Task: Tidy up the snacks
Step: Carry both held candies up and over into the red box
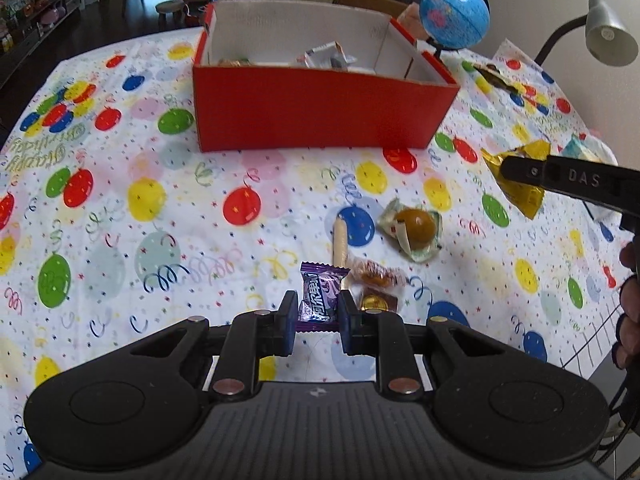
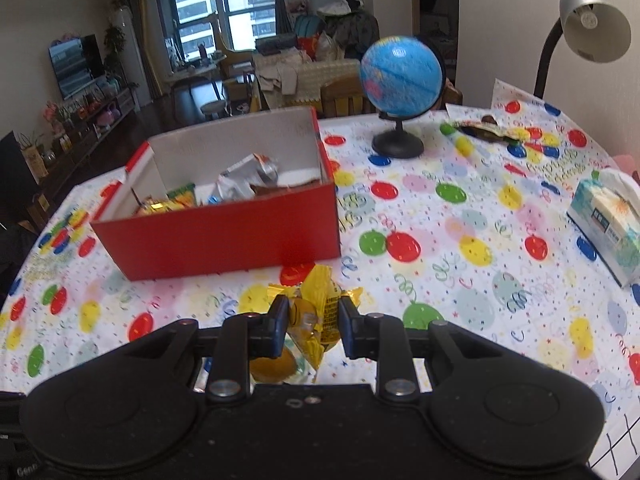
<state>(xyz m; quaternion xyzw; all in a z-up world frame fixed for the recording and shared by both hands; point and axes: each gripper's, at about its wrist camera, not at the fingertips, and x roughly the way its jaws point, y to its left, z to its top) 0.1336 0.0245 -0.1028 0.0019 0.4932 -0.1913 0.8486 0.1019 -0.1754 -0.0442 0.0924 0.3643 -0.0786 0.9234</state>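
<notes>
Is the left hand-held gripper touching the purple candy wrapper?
Touching. The left wrist view shows the left hand-held gripper with both pads pressed against the purple candy wrapper.

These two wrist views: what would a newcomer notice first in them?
The red box stands in the middle of the balloon-print tablecloth, open, with several snack packets inside. Each gripper holds a snack in front of it: the left gripper is shut on a purple candy, the right gripper on a yellow packet. A blue globe stands behind the box, to its right.
</notes>
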